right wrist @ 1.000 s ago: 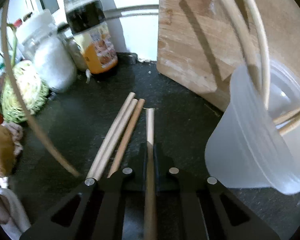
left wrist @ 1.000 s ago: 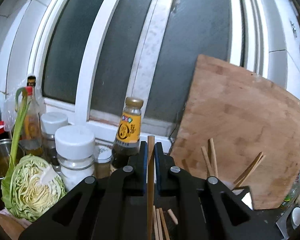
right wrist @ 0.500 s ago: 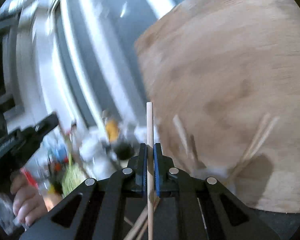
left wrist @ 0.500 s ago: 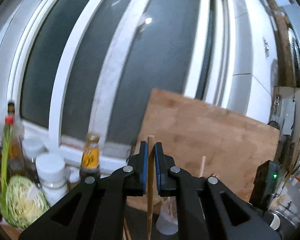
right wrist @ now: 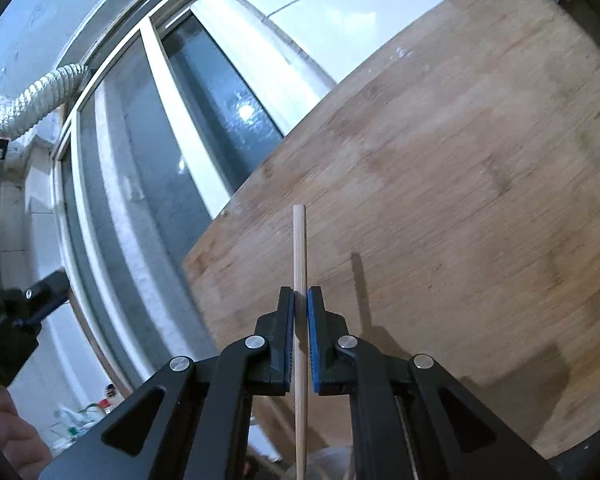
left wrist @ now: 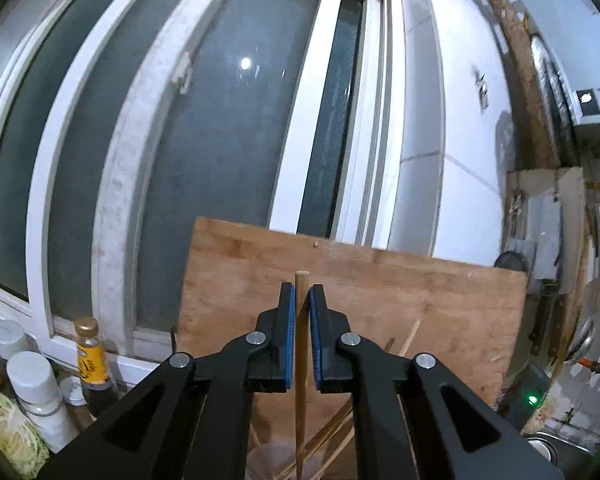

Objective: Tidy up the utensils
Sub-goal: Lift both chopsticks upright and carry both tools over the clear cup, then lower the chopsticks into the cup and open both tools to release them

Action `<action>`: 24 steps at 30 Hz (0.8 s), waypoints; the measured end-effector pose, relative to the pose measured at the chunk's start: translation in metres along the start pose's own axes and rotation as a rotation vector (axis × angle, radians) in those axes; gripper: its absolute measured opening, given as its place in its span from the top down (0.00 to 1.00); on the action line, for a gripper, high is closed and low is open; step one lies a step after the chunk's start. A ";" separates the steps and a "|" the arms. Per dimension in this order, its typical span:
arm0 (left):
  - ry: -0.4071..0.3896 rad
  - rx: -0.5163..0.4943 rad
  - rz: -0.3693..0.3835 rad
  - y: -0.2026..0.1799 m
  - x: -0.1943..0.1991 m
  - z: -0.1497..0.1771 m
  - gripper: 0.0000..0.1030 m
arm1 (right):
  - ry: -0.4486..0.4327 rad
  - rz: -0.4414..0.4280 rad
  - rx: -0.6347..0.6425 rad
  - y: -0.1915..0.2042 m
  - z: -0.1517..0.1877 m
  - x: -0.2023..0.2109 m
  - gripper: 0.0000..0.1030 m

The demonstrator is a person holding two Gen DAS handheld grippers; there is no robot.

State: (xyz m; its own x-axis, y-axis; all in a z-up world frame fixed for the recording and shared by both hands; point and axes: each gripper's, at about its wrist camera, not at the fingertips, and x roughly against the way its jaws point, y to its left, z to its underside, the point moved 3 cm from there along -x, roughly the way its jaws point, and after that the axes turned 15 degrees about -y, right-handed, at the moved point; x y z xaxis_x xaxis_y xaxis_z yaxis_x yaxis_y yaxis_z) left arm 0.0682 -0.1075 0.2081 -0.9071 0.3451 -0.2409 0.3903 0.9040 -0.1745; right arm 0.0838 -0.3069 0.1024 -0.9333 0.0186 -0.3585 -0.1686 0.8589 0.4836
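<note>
Left tongs (left wrist: 300, 300): black arms with blue pads, closed on a brown chopstick (left wrist: 301, 380) that stands upright between the pads, its blunt top just above them and its thin end reaching down to a translucent cup (left wrist: 272, 460) at the bottom edge of the left wrist view. Several more chopsticks (left wrist: 332, 432) lean slantwise out of that cup. Right tongs (right wrist: 300, 300): same make, closed on a pale chopstick (right wrist: 300, 420), also upright, its top well above the pads and its lower end running down beside a clear cup rim (right wrist: 328, 460) at the bottom edge of the right wrist view. Wooden cutting board (left wrist: 420, 300): stands on edge against the window (left wrist: 204, 160) and the white wall tiles, directly behind both pairs of tongs. At the left end of the tabletop, below the window sill: a dark sauce bottle (left wrist: 90, 360) with a yellow label and gold cap, white-lidded jars (left wrist: 32, 384) just beside it, and a cut cabbage (left wrist: 8, 432) in the lower left corner. A ribbed silver duct (right wrist: 32, 100) runs along the upper left of the right wrist view. Fingers of the person's hand (right wrist: 4, 432) show at that view's lower left edge, below the other black gripper.
</note>
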 end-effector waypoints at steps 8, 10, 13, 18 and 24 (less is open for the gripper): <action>0.059 -0.014 -0.069 0.010 -0.033 0.048 0.94 | 0.005 0.063 0.133 0.000 0.020 0.002 0.93; 0.083 0.007 -0.094 0.020 -0.041 0.060 0.94 | 0.023 0.056 0.157 0.003 0.026 0.000 0.93; 0.117 0.034 -0.117 0.035 -0.051 0.076 0.94 | 0.081 0.045 0.169 0.002 0.039 -0.007 0.93; 0.178 0.056 -0.143 0.051 -0.066 0.097 0.94 | 0.236 -0.011 0.068 -0.005 0.055 -0.024 0.93; 0.230 0.116 -0.137 0.061 -0.078 0.111 0.94 | 0.338 0.003 0.036 -0.015 0.071 -0.038 0.93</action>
State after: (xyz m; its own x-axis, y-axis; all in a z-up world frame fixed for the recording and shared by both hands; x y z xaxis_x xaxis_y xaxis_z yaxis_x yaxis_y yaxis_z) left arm 0.1803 -0.1076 0.1106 -0.9593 0.2820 0.0133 0.2651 0.9159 -0.3015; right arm 0.1444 -0.2842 0.0517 -0.9872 -0.1438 -0.0694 -0.1596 0.8769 0.4533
